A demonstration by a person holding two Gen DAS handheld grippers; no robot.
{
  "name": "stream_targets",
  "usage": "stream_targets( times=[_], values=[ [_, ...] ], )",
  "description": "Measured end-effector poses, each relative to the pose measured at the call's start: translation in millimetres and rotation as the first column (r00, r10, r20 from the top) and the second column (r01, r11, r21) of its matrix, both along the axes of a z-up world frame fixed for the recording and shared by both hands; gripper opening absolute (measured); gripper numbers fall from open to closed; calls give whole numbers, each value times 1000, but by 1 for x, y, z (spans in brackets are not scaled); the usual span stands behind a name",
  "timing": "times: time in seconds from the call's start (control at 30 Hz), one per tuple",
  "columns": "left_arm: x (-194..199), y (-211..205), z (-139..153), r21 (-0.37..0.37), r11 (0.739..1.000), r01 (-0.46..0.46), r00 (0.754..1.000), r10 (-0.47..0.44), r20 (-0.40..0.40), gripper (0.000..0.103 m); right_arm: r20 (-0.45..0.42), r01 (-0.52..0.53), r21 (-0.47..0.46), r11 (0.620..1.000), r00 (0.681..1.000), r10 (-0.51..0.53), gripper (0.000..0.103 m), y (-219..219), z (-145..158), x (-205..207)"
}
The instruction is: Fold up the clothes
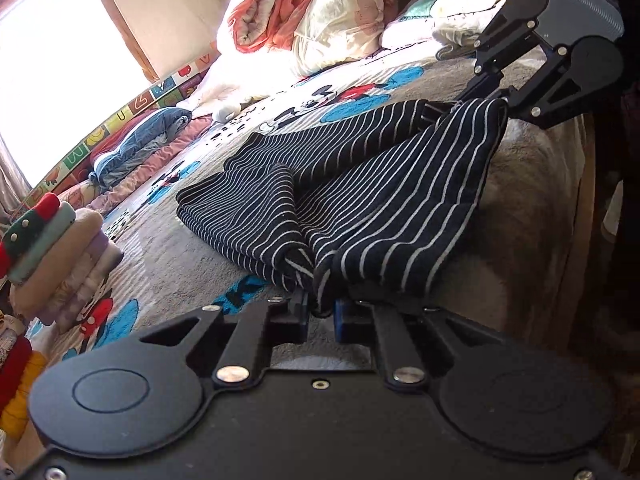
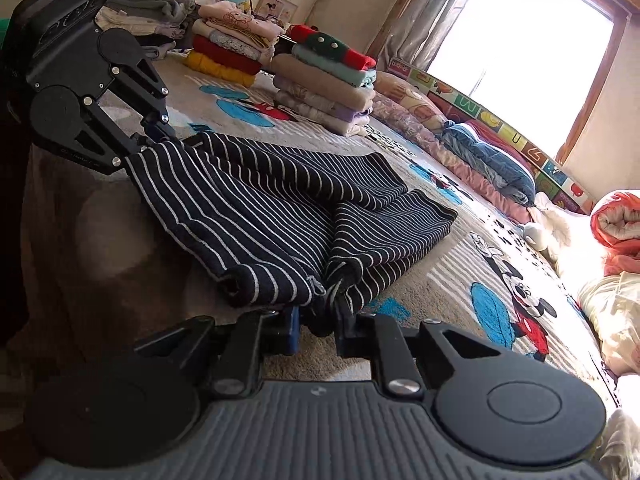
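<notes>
Left wrist view only: rolled orange quilt (image 1: 276, 8) at bed head; right wrist view only: full folded stacks (image 2: 320, 80). Both angled down over cartoon-print bedspread (image 1: 168, 264), left gripper (image 1: 320, 312) and right gripper (image 2: 320, 320) each clamped on a near corner of striped garment (image 1: 360, 184), lifted at that edge. No legible writing

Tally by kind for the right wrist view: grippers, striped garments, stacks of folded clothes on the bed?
Grippers: 2, left gripper and right gripper
Striped garment: 1
Folded-clothes stacks: 3, near, middle, far
Total: 6
</notes>
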State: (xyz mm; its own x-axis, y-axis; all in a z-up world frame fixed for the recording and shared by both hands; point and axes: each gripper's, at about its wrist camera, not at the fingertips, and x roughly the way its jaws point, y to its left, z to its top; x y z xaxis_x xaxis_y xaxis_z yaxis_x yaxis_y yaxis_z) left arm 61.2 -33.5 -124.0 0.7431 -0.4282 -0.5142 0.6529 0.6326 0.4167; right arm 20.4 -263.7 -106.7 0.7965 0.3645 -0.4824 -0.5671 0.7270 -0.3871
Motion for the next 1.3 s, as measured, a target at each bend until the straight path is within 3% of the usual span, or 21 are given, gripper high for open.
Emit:
stream_targets(
  times=[0.17, 0.3, 0.57, 0.77, 0.97, 1.1, 1.3],
  values=[
    [3, 14, 22, -119, 993, -24, 1000, 22, -21, 10, 21, 17, 105, 994, 1000, -20, 18, -11, 22, -18],
    [21, 22, 37, -275, 958, -78, 996, 62, -69, 10, 62, 28, 192, 981, 997, -41, 18, -16, 36, -11],
    [70, 36, 57, -501, 850, -161, 981, 83, -174, 9, 31, 74, 424, 903, 995, -96, 19, -38, 47, 39],
    [112, 43, 66, -616, 759, -212, 968, 77, -238, 5, -37, 107, 586, 803, 994, -105, 18, -56, 47, 85],
    [153, 41, 78, -661, 708, -247, 957, 71, -282, 5, -58, 125, 666, 735, 992, -116, 18, -66, 51, 129],
    [190, 42, 72, -672, 670, -314, 931, 77, -358, 5, -90, 145, 701, 699, 989, -114, 18, -69, 48, 163],
    [234, 45, 59, -662, 639, -391, 891, 84, -445, 5, -172, 204, 698, 686, 978, -116, 18, -71, 40, 214]
  ],
)
